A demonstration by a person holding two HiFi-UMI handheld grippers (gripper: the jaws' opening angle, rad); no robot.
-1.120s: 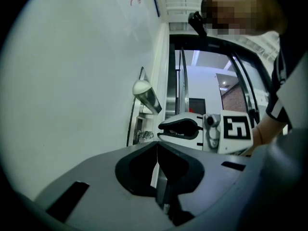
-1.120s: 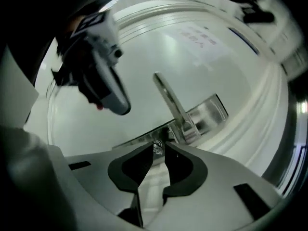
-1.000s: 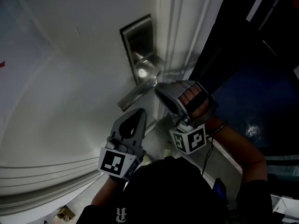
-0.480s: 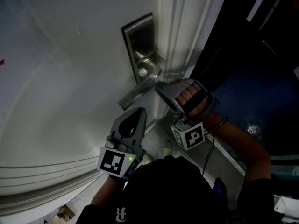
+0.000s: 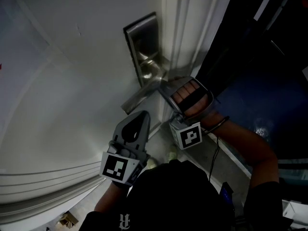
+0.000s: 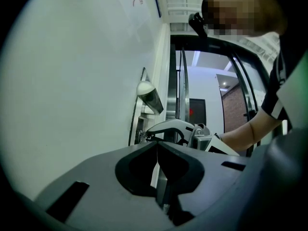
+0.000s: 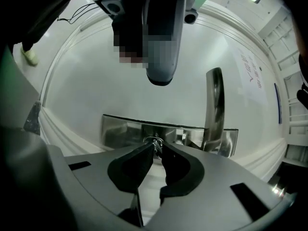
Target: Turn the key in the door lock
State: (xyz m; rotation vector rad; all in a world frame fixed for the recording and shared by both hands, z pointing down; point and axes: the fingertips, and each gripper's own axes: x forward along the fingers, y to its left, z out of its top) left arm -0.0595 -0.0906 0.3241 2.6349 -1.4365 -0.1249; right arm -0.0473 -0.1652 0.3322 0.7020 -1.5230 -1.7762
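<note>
A brushed metal lock plate with a lever handle sits on the white door. My right gripper presses against the plate just under the lever. In the right gripper view its jaws are shut on a small key with a ring, which sits in the lock plate beside the lever handle. My left gripper hangs lower and clear of the door, shut on nothing. From the left gripper view, the right gripper reaches the key.
The door frame runs just right of the lock, with a dark opening beyond it. The person's forearm extends back from the right gripper. Small debris lies on the floor at the lower left.
The right gripper has rolled at the wrist and shifted slightly up against the lock; its marker cube has swung left and upward. The left gripper has stayed put.
</note>
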